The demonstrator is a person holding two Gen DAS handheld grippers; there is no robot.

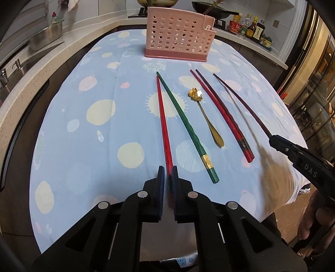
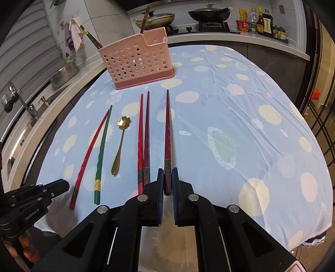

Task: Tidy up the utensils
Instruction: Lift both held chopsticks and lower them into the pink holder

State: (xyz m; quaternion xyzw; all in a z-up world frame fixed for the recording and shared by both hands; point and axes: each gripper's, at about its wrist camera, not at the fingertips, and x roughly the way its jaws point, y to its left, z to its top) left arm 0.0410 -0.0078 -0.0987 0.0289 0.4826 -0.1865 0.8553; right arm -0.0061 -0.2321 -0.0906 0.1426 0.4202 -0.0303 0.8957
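A pink perforated utensil holder (image 1: 180, 35) (image 2: 136, 62) stands at the far end of the blue cloth; a green chopstick and a brown utensil stick out of it. My left gripper (image 1: 168, 171) is shut on the near end of a red chopstick (image 1: 163, 119) (image 2: 90, 154). A green chopstick (image 1: 186, 127) (image 2: 102, 154) lies beside it. A gold flower spoon (image 1: 209, 117) (image 2: 119, 146) and a red and dark red pair (image 1: 224, 117) (image 2: 143, 138) lie in the middle. My right gripper (image 2: 167, 173) (image 1: 274, 140) is shut on a dark red chopstick (image 2: 167, 129) (image 1: 240, 100).
The table cloth (image 2: 240, 125) is blue with pale spots. A sink and steel bowl (image 2: 62, 73) are on the counter at left. A stove with pans (image 2: 209, 14) and sauce bottles (image 2: 261, 23) are behind the table.
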